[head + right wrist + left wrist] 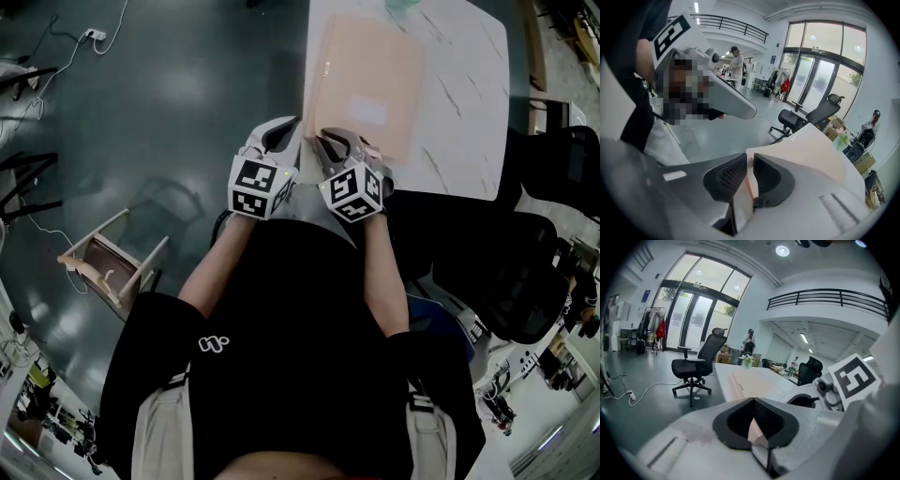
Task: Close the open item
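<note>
The pink folder [370, 84] looks like smooth, matt plastic. The white table [469, 112] has a smooth, marble-veined top. The dark floor [169, 94] is glossy. The small chair [111, 264] is pale wood.

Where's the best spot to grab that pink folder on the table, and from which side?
Its near edge, coming in from the person's side. The folder is thin and lies flat on the table, so only an edge fits between jaws, and the near one is closest. The left gripper and right gripper each pinch it there.
</note>
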The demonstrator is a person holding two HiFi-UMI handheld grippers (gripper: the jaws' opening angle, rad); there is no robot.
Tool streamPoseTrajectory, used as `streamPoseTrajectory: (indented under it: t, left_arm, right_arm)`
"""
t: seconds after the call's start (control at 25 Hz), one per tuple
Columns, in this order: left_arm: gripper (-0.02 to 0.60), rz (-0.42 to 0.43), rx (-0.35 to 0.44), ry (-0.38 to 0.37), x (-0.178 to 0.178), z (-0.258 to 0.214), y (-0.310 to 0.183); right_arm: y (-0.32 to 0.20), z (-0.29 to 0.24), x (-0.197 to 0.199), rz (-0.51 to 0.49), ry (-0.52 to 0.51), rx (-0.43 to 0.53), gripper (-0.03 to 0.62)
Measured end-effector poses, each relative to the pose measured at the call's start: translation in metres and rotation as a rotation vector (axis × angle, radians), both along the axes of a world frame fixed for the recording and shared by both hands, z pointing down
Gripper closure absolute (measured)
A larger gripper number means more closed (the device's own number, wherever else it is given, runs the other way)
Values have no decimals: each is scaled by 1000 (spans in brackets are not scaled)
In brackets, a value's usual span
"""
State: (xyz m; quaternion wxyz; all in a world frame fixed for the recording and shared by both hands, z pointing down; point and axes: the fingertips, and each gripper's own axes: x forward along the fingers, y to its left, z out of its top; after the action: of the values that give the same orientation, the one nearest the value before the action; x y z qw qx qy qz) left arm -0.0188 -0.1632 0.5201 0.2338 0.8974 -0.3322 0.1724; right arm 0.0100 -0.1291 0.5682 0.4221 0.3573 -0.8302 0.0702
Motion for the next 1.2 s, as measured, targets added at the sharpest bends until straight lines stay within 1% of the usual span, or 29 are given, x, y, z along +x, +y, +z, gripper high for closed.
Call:
streamPoseTrajectory:
  t: [0.4,0.84,1.04,1.08,1.12,1.2]
  left_arm:
    - [589,-32,-5,-2,-7,1,-5]
    - [589,-57,-13,-5,-13,3,-9]
    - [589,-62,-11,-8,-12,2,-12]
    - [589,-62,-11,-8,-12,2,-13]
    - [589,-62,-11,-9,-12,3,-13]
    - [589,-61,-10,-11,-11,3,-13]
  right_arm:
    - [5,21,-4,-71,49,-99,546]
    - [4,28,-9,-142,63,-189,525]
    - [4,28,-9,-146,32,-225,519]
    - [4,28,-10,-143,17,-232,512]
    - [5,28,-10,-134,-3,-240,523]
    - [5,28,-9,-111,-45,-252,523]
